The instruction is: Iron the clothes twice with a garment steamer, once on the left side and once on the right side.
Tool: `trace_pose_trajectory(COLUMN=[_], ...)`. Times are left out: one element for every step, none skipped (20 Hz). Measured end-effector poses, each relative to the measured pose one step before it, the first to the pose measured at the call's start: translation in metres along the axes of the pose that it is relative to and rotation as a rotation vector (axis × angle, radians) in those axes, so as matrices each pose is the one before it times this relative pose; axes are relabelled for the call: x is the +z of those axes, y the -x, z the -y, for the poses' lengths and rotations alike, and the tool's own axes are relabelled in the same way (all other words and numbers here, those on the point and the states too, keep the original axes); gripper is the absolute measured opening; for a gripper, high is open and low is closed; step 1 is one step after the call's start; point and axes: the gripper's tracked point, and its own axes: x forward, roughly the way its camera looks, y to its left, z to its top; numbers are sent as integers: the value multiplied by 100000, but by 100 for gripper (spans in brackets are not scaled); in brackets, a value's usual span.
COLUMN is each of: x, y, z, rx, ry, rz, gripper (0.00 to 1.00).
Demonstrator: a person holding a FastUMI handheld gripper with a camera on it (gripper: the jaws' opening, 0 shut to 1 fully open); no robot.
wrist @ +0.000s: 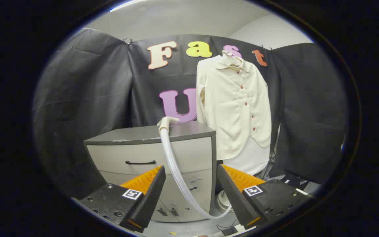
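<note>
**Fingers wide apart, steamer head resting on the cabinet**

Nearest the camera, the gripper (191, 194) holds its two fingers (143, 194) spread wide, with nothing between them but open air and a stretch of hose farther back. Each finger carries a small square marker on its top face.

Beyond the left finger stands a grey cabinet (137, 154) with a dark top and pale drawer fronts; the upper drawer has a dark curved handle (140, 162). On the cabinet's top, near its right part, rests the garment steamer head (167, 122), cream in colour. From it a white ribbed hose (173, 164) drops down over the drawer fronts, sweeps between the fingers and curves right toward a pale base (223, 201) on the floor, partly hidden by the right finger.

Right of the cabinet, beyond the right finger, a cream button-up shirt (234, 105) hangs on a hanger (230, 57) in front of the black cloth wall. Its buttons are reddish, and a white panel (250, 159) shows beneath its hem. Dark cables lie on the floor further right.
</note>
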Motion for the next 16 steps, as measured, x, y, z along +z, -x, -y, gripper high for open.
trace_pose_trajectory(x=[511,439,135,209,-107,75,-7,38,294,244,255,344,250,473,146,438], y=[-259,-282,-308,-430,-347,-278,-228,-240,-235,-218,-238,-316,-425,-459,-441,-598], z=[-31,-83,-135,-4,200,-15,-164,-332,-201,-65,-213,-303,-152,-149,-197,-114], rx=[-368,-43,-67,-347,-759,-246,-136,756,407,346,781,1123,963,940,1361,979], ry=[-397,38,181,600,547,-156,-319,-807,-72,646,542,319,254,-92,270,70], rz=[1444,1373,1265,784,-147,-69,-530,-586,235,201,413,491,703,688,-86,240], gripper=[97,97,97,97,97,97,97,97,97,97,97,97,97,97,97,96])
